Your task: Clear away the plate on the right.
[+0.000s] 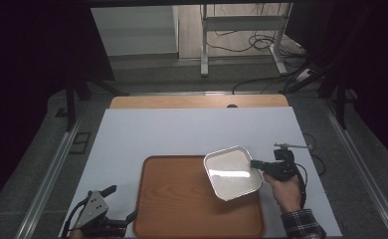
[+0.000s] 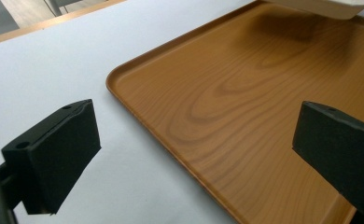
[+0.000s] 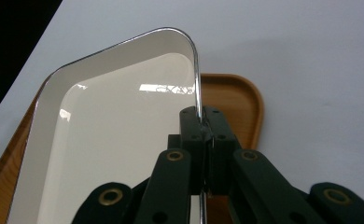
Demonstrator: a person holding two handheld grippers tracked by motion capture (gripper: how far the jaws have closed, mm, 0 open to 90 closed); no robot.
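Right tool (image 1: 255, 164) clamped on the white dish's (image 1: 232, 172) right rim, over the wooden tray's (image 1: 182, 199) far right corner. High view can't show lift; left gripper view shows the dish's shadow below it. Left tool (image 1: 122, 204) jaws apart, straddling the tray's near left edge on the table (image 1: 182, 129), partly cut off.

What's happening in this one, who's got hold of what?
A person works at a table with a gripper in each hand. The right gripper is shut on the rim of a white square dish, holding it over the far right corner of a wooden tray; its shadow on the tray suggests it is lifted. The left gripper waits open at the tray's near left edge, holding nothing.
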